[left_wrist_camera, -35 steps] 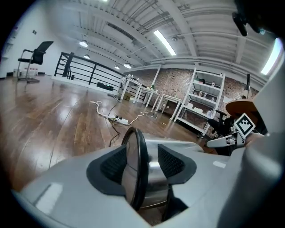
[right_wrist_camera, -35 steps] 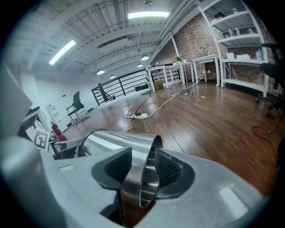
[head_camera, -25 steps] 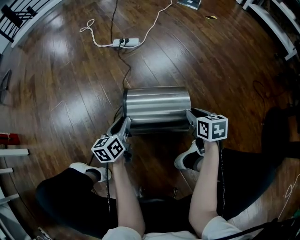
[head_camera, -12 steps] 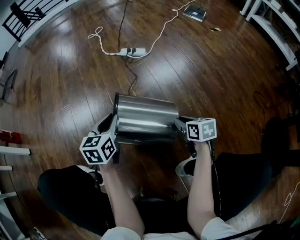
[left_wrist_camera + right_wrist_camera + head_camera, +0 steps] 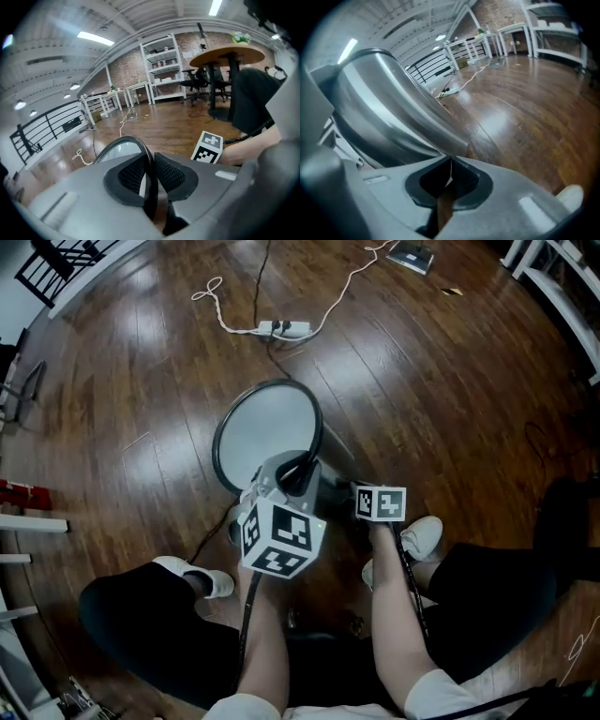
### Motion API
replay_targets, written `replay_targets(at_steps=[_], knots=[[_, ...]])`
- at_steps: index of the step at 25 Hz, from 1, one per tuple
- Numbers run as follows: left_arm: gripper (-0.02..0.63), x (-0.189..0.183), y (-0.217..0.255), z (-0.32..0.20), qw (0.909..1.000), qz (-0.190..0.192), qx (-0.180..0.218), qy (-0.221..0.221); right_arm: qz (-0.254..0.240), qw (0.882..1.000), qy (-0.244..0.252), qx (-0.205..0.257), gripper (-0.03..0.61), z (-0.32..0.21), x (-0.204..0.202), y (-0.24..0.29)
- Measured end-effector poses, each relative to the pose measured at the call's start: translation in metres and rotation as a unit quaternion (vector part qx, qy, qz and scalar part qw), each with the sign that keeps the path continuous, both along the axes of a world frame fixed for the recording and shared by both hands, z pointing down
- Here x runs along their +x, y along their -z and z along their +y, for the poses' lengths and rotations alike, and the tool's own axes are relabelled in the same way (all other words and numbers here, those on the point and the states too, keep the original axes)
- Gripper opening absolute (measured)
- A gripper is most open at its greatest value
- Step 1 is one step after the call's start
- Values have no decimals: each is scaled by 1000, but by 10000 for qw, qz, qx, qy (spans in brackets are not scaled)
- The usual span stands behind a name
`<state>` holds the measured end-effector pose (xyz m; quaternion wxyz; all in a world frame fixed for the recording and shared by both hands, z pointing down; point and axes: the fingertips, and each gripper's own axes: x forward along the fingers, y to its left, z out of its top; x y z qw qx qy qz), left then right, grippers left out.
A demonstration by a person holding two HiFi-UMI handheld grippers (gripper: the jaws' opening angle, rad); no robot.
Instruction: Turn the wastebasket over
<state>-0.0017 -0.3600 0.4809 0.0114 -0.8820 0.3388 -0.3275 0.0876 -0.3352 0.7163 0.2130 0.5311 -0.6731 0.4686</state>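
Observation:
The steel wastebasket stands tilted on the wood floor, and its round end with a black rim faces up at me. My left gripper is shut on that black rim at the near side; its jaws have closed onto it within the last second. Low beside the basket's shiny wall, my right gripper is shut. Its jaws have just been closing, and the pads meet with nothing between them.
A power strip with a white cord and a black cable lies on the floor beyond the basket. The person's shoes rest near both grippers. A black railing is at the far left and white shelving at the far right.
The basket has swung from lying on its side to standing with its rimmed end up. My left gripper rose and rolled with the rim. My right gripper let go, sank and shut.

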Motion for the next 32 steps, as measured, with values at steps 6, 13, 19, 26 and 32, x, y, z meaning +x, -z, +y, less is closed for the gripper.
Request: replay_targets(at_steps=[6, 13, 19, 26, 32], knots=[[90, 72, -72, 67, 9888, -909, 106, -1181, -472, 9962, -694, -251, 81, 30, 25, -29], [119, 74, -58, 65, 9946, -295, 260, -963, -327, 9952, -888, 247, 97, 27, 55, 10], [116, 18, 4, 58, 9842, 1650, 244, 600, 256, 9797, -4, 1990, 97, 0, 45, 126], [16, -37, 62, 108, 9552, 2446, 927, 1384, 906, 9345, 584, 3393, -8, 60, 35, 246], [15, -26, 115, 165, 9539, 2376, 1331, 1261, 551, 9063, 1019, 4064, -8, 134, 2, 322]])
